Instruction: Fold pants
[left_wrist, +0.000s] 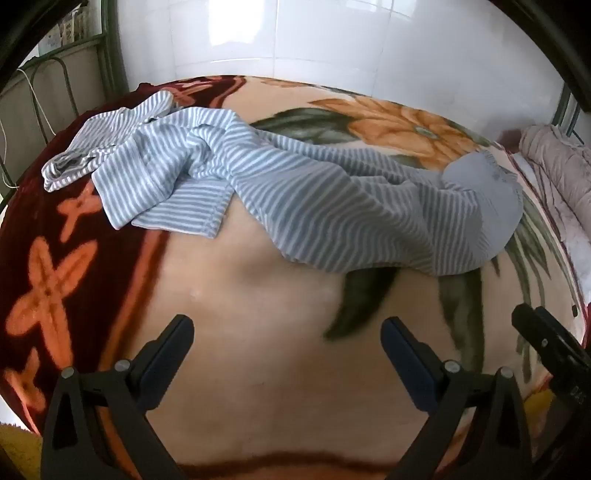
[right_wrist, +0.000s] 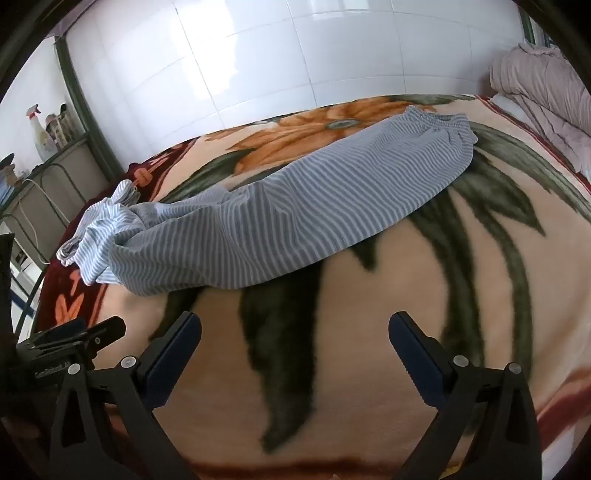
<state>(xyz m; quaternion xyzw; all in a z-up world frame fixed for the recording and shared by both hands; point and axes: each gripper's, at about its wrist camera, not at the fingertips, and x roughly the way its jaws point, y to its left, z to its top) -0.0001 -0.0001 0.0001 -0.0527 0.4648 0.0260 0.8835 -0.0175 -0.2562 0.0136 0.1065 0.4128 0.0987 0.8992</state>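
1. Both claws hover wide and empty over bare blanket (left_wrist: 258, 369): left gripper (left_wrist: 288, 328), right gripper (right_wrist: 295, 325).
2. Ahead of both, clear of the fingers, lie the striped pants (right_wrist: 280, 229), long axis running crosswise.
3. Far right, the waistband (right_wrist: 436, 122) looks the right gripper's job; far left, the bunched legs (left_wrist: 122, 162) sit on the left gripper's side.

Striped pants (right_wrist: 280, 225) sprawled (legs prob. bunched).

Soft daylight, glare on the tiled wall (left_wrist: 332, 33) — fisheye bowing, dark corners, slight blur.
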